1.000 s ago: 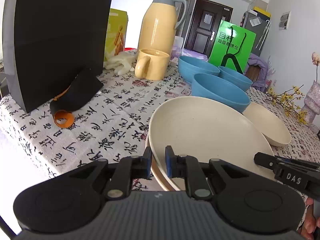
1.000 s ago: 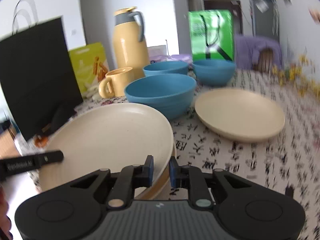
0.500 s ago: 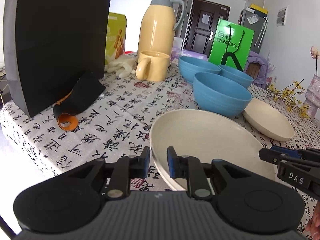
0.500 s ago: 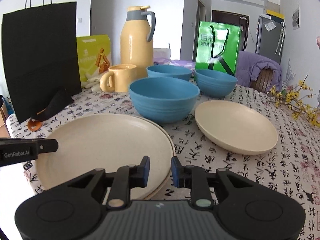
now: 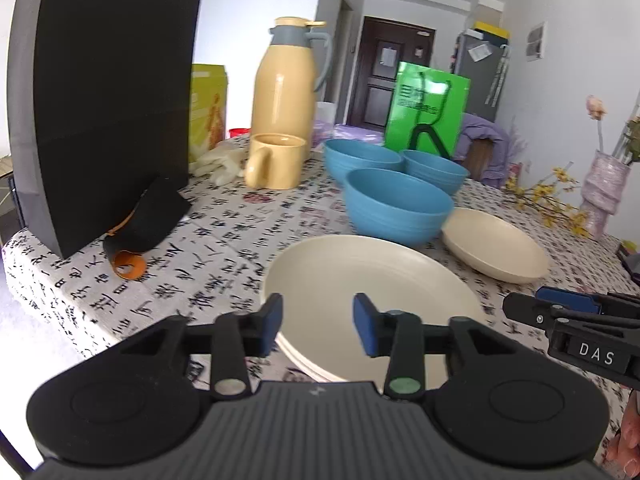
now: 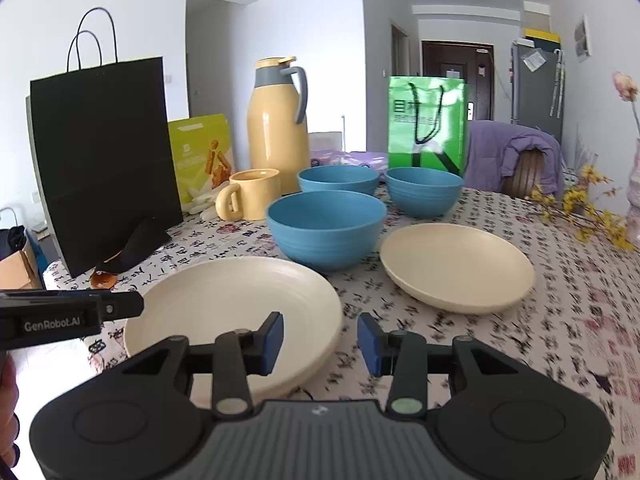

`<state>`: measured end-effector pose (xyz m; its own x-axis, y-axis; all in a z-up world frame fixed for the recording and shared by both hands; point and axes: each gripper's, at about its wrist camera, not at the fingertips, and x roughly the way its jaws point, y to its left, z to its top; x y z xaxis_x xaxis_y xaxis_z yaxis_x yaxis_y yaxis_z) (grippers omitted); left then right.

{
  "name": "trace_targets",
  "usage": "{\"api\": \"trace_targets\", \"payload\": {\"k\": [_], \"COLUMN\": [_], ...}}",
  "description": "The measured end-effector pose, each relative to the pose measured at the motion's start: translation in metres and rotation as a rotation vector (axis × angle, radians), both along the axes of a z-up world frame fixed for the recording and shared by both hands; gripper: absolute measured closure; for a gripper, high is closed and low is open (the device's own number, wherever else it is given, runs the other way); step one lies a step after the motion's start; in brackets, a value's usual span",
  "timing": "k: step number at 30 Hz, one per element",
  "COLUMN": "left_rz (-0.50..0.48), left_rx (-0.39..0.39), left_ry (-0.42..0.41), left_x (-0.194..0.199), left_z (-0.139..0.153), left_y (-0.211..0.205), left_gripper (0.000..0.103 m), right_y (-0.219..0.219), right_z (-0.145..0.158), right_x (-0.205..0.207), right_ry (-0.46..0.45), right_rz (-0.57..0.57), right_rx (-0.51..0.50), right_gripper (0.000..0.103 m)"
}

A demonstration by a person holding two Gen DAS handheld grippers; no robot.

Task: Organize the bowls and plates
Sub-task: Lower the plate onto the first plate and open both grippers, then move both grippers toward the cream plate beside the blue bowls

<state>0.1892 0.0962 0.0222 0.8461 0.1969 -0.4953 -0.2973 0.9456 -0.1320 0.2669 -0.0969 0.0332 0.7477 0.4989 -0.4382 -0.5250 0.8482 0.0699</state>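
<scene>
Plates and bowls share a table [image 6: 560, 320] covered by a white cloth printed with black calligraphy and a few red stamps. Behind it the room is pale-walled, with a dark door [image 6: 452, 76] at 12 o'clock, a grey fridge [image 6: 536, 84] at 1 o'clock and a chair draped in purple cloth [image 6: 516, 152].

Three cream plates are visible. Two are stacked at the near edge, at 6 o'clock in the right wrist view: the stacked plates [image 6: 236, 308], ribbed with faint rings, the lower one showing only as a rim (best seen from the left wrist). A single smaller plate [image 6: 456, 268] lies at 3 o'clock of the stack, apart from it. Three blue ribbed bowls stand upright: the nearest bowl [image 6: 326, 228] just beyond the stack, two more bowls [image 6: 424, 192] behind it.

One yellow jug [image 6: 276, 128], one yellow mug [image 6: 252, 194], one black bag [image 6: 104, 160] and one green bag [image 6: 426, 124] stand further back.

The left gripper [image 5: 318, 326] and the right gripper [image 6: 320, 338] have both just been opening; each now stands partly spread with nothing pinched, the stack's near rim showing in the gap.
</scene>
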Motion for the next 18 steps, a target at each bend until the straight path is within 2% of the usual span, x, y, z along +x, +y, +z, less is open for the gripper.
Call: {"api": "trace_targets", "payload": {"k": [3, 6, 7, 10, 13, 18], "left_rz": [-0.036, -0.071, -0.088, -0.139, -0.18, -0.216], "left_rx": [-0.011, 0.009, 0.013, 0.01, 0.011, 0.016], "left_ry": [-0.006, -0.02, -0.025, -0.026, -0.033, -0.049], "left_x": [-0.006, -0.01, -0.012, -0.011, -0.008, 0.001], "left_z": [-0.001, 0.0, 0.0, -0.001, 0.0, 0.004], "left_y": [-0.013, -0.032, -0.038, -0.055, -0.07, -0.087], "left_gripper": [0.047, 0.024, 0.021, 0.014, 0.008, 0.006], "right_y": [-0.017, -0.04, -0.05, -0.08, -0.105, -0.13], "right_z": [-0.002, -0.003, -0.004, -0.007, -0.01, -0.014], "right_x": [-0.012, -0.023, -0.027, -0.037, -0.041, -0.039], "right_ry": [-0.009, -0.011, -0.013, -0.024, -0.028, -0.022], "right_rz": [-0.025, -0.072, -0.095, -0.167, -0.232, -0.282], "right_rx": [0.005, 0.024, 0.033, 0.059, 0.081, 0.103], "right_gripper": [0.058, 0.045, 0.04, 0.025, 0.021, 0.021]}}
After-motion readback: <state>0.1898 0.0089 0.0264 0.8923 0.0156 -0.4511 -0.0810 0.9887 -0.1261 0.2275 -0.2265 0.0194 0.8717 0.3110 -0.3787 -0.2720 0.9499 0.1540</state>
